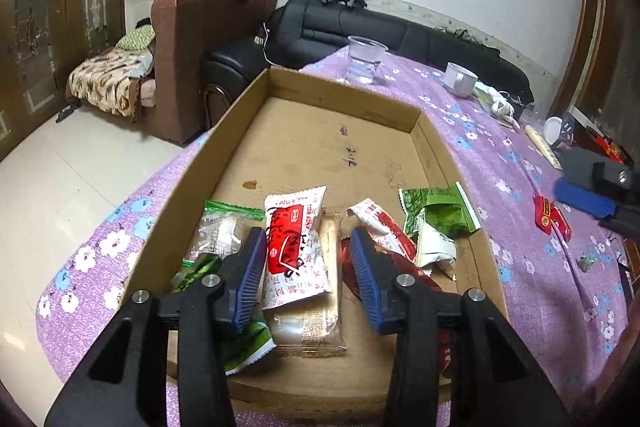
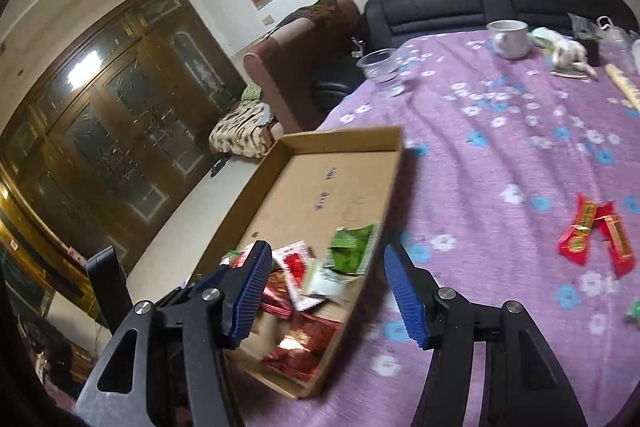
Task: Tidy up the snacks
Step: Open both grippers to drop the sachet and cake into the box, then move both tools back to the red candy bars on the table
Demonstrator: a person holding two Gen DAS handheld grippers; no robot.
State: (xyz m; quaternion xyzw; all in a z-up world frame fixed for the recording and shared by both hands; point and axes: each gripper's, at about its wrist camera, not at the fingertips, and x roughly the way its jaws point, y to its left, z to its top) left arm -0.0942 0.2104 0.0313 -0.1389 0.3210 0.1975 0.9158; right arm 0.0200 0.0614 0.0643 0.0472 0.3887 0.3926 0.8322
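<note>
A shallow cardboard box (image 1: 424, 131) lies on the purple flowered tablecloth and holds several snack packets. My left gripper (image 1: 310, 247) is open over its near end, its fingers on either side of a red-and-white packet (image 1: 294, 251) without touching it. A green packet (image 1: 436, 211) lies at the box's right side. My right gripper (image 2: 326, 267) is open above the box's right wall (image 2: 384, 211), empty. Two red packets (image 2: 596, 239) lie on the cloth to its right; they also show in the left wrist view (image 1: 550, 217). The right gripper shows at the left view's right edge (image 1: 592, 195).
A clear plastic cup (image 1: 366, 57) and a white mug (image 1: 460, 79) stand on the far side of the table. More clutter lies at the far right (image 2: 572, 55). A black sofa (image 2: 500, 3) and a brown armchair (image 1: 188, 59) stand beyond the table edge.
</note>
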